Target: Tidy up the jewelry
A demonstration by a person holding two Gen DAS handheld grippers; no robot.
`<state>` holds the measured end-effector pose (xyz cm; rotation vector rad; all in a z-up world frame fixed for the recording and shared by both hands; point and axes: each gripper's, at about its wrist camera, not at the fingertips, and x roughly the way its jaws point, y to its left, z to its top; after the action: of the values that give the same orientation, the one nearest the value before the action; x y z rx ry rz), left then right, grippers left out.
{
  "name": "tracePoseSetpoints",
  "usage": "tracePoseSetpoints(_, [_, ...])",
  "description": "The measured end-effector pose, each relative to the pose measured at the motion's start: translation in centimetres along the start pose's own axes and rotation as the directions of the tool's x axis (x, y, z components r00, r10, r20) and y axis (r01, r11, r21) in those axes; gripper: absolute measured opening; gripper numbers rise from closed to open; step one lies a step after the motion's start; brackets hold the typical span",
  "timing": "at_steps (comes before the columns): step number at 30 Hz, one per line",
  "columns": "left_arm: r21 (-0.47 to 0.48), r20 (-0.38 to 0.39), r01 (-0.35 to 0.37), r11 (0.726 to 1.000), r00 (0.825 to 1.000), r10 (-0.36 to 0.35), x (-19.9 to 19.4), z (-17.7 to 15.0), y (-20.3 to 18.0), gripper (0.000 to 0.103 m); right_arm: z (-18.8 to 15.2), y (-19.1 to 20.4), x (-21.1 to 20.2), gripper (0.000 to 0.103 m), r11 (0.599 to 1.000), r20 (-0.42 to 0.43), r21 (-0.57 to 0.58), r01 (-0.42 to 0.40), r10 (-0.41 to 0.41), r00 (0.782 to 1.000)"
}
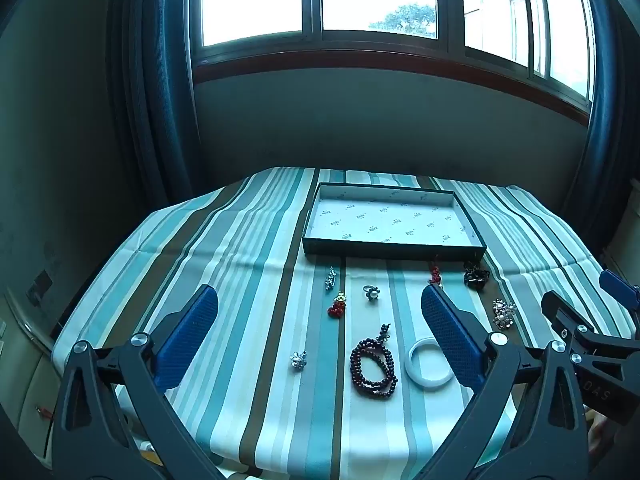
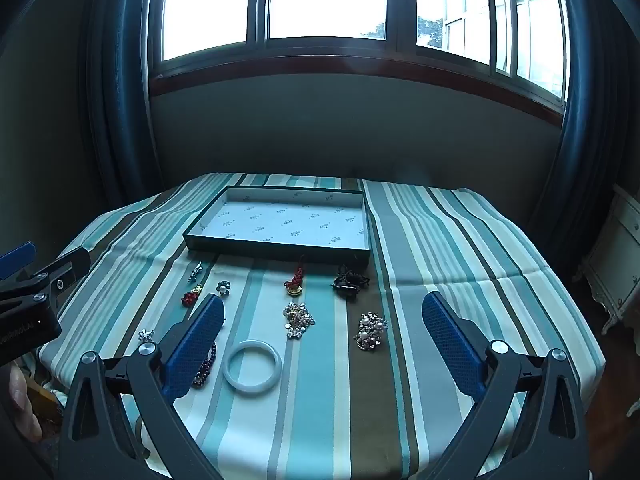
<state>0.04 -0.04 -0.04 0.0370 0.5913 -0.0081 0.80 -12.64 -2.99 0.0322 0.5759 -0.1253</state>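
Note:
Several jewelry pieces lie on a striped tablecloth in front of a shallow dark tray point(image 1: 394, 249) point(image 2: 276, 246) lined with printed paper. A dark beaded bracelet point(image 1: 373, 364), a white bangle point(image 1: 429, 363) point(image 2: 253, 367), a pearl ring point(image 1: 371, 293) point(image 2: 223, 288), a red charm point(image 1: 337, 306) point(image 2: 192, 296) and a silver clip point(image 1: 330, 279) are spread out. Pearl brooches point(image 2: 371, 330) point(image 2: 298, 319) and a black hair clip point(image 2: 350, 280) lie further right. My left gripper point(image 1: 320, 314) hovers open above the pieces. My right gripper point(image 2: 323, 318) is open too, holding nothing.
The table point(image 2: 460, 248) stands under a window with dark blue curtains at both sides. A white cabinet point(image 2: 616, 256) stands at the right. A small silver brooch point(image 1: 298, 360) lies near the left front. The person's fingers point(image 2: 20, 396) show at the left edge.

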Motion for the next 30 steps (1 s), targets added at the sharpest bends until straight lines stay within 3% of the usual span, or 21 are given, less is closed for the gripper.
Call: tracePoseSetpoints(30, [-0.009,0.022,0.011,1.0,1.0,-0.011,-0.9,0.8,0.1,0.101,0.7,0.1,-0.6,0.099,1.0,0.018,-0.005,0.004,-0.004,1.0])
